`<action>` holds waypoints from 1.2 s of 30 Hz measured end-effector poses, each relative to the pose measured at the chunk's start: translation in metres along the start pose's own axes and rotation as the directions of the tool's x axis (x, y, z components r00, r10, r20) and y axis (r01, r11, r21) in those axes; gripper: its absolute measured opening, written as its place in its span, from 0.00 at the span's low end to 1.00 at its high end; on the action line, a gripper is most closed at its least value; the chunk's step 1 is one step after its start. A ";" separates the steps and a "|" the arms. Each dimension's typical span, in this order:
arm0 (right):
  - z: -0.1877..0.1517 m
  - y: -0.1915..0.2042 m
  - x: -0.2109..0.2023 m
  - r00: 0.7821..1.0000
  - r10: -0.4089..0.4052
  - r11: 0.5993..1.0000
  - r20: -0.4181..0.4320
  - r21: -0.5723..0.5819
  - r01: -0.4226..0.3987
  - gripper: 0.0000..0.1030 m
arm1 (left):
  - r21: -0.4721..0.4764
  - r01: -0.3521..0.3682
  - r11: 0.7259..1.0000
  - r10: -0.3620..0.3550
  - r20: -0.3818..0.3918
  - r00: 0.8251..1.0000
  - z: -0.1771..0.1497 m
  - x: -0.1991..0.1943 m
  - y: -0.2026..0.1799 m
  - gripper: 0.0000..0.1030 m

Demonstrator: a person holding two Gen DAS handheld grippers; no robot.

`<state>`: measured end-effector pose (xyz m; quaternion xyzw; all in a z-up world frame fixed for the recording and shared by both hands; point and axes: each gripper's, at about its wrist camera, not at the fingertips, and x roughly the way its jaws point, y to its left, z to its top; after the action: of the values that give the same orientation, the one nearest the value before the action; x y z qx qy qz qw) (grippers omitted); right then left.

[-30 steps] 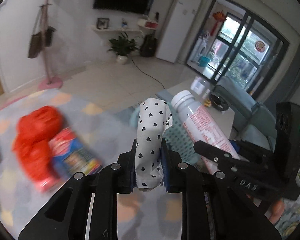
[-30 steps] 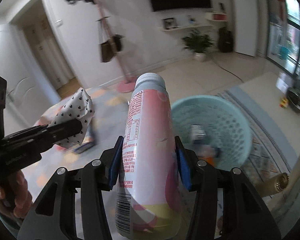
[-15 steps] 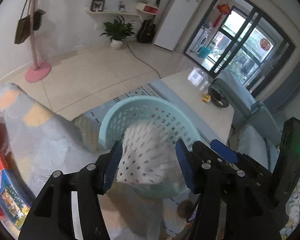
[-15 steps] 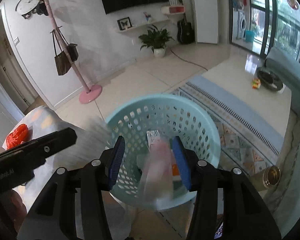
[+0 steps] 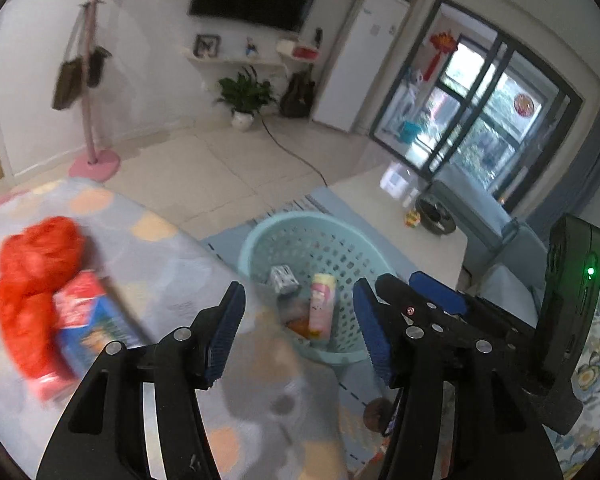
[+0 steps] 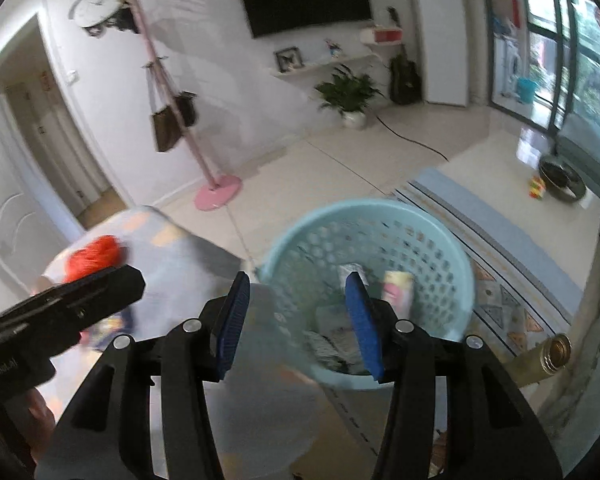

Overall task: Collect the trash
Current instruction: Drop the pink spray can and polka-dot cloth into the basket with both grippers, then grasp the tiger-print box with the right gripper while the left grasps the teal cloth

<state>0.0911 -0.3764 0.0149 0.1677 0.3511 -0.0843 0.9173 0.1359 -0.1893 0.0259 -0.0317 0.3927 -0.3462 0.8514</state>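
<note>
On the patterned table at far left lie a crumpled red plastic bag [image 5: 32, 276], soft and light, best pinched at a bunched fold, and a stiff snack box [image 5: 88, 320] touching it. Left gripper [image 5: 298, 328] and right gripper [image 6: 298, 322] hover spread and empty beside the teal basket [image 5: 260, 248] holding a pink bottle [image 5: 322, 304].

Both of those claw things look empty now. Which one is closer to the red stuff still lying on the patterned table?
Probably the left. The left gripper is open and empty, with the red bag and snack packet just to its left on the table. The right gripper, also open, points at the basket, farther away.
</note>
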 end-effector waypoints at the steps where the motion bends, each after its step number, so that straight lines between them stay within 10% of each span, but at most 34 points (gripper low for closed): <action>1: 0.000 0.008 -0.003 1.000 0.011 1.000 0.007 -0.011 -0.011 0.45 | -0.006 -0.008 1.000 0.008 0.017 1.000 -0.001 -0.008 0.001 0.53; 12: -0.012 0.127 -0.001 0.986 0.161 0.968 -0.050 -0.185 -0.168 0.49 | -0.160 -0.178 0.971 0.203 0.155 0.967 -0.028 -0.121 0.081 0.53; 21: -0.028 0.174 0.037 0.980 0.149 0.953 -0.128 -0.246 -0.177 0.69 | -0.341 -0.402 0.850 0.450 0.072 0.890 -0.078 -0.172 0.202 0.60; 36: -0.053 0.190 0.085 0.981 0.087 0.945 -0.173 -0.298 -0.136 0.70 | -0.331 -0.473 0.817 0.481 -0.063 0.874 -0.089 -0.138 0.265 0.58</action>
<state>0.1730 -0.1838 -0.0315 0.0484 0.4214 0.0370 0.9048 0.1617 0.1163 -0.0329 -0.0811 0.4311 -0.0494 0.8973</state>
